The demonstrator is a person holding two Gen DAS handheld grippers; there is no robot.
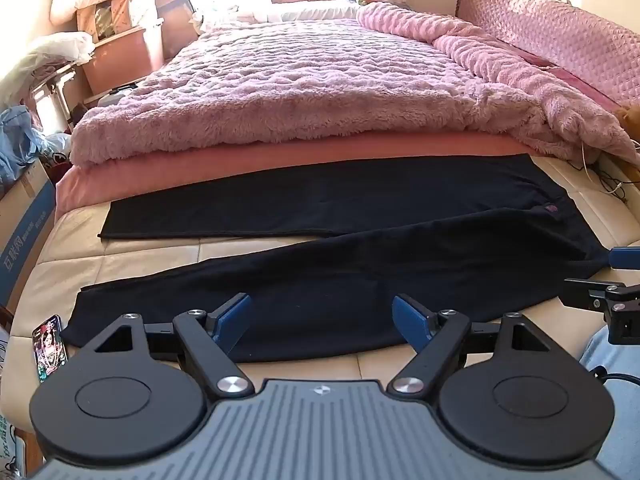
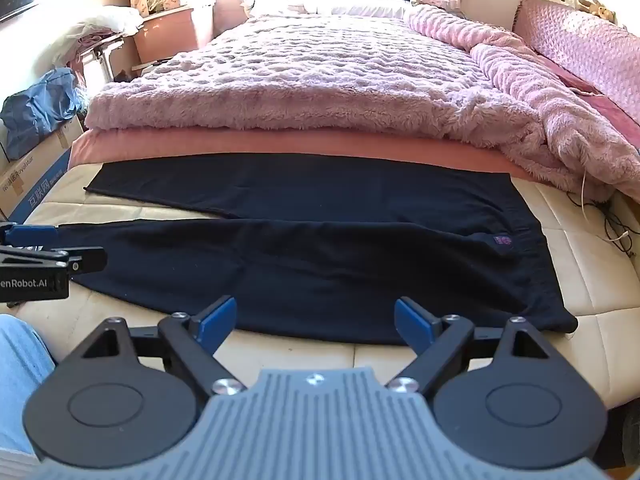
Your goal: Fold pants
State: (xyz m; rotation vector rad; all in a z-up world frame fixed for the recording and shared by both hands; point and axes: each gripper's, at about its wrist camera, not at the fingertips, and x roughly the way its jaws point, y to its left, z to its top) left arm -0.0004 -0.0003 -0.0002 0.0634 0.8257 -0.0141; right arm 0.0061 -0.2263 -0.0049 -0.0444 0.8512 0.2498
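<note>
The dark pants (image 2: 320,248) lie flat across the middle of both frames on the cream mattress (image 2: 580,280), legs splayed toward the left, waistband at right. Nothing is folded yet. The left gripper (image 1: 322,322) and right gripper (image 2: 314,320) hover at the near leg's edge, jaws wide apart, nothing between them. To fold well, I'd pinch that leg at cuff and hip together and lay it evenly over the far leg — seams aligned. At upper left, a cardboard box (image 1: 120,52) holds bedding, contents unclear — the pink blanket (image 1: 320,92) stays behind.
</note>
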